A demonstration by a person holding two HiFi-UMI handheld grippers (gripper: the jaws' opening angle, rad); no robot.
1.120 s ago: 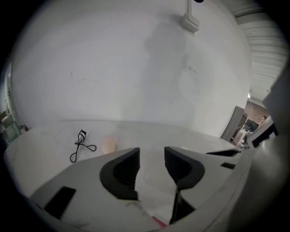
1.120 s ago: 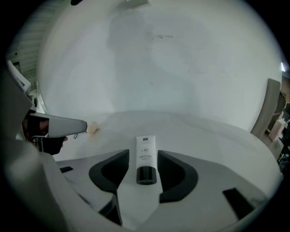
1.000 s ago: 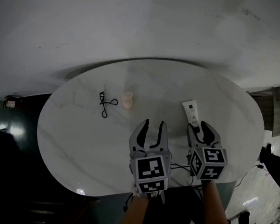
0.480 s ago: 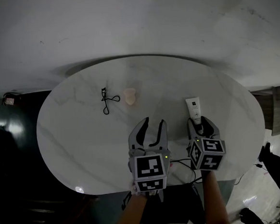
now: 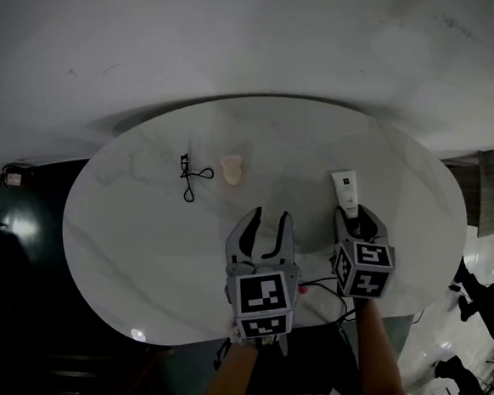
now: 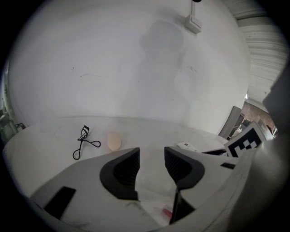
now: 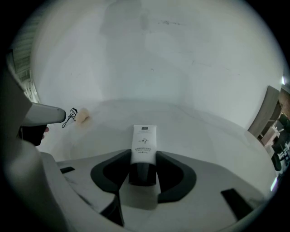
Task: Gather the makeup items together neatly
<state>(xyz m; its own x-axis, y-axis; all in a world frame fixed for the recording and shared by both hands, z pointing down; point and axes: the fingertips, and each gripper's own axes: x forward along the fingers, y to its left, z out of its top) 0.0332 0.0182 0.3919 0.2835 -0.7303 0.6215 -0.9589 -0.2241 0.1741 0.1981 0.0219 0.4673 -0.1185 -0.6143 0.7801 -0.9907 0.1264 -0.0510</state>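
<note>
As the right tool (image 7: 144,156) has just been closing its jaws, the pads meet the sides of the white plastic squeeze tube with a black cap (image 7: 144,137), which lies on the round white marble desk (image 5: 148,243). A firm grip near the cap should keep the tube level. It can then be carried to the peach makeup sponge (image 5: 232,169) and the black eyelash curler (image 5: 188,178). The left tool (image 6: 152,158) hovers with its jaws apart, holding nothing.

Grey with black-lined curved jaws, the left hand-held gripper (image 5: 269,219) and right hand-held gripper (image 5: 355,217) each carry a cube (image 5: 263,295) of black-and-white square markers, thin dark cables (image 5: 322,285) trailing behind.
</note>
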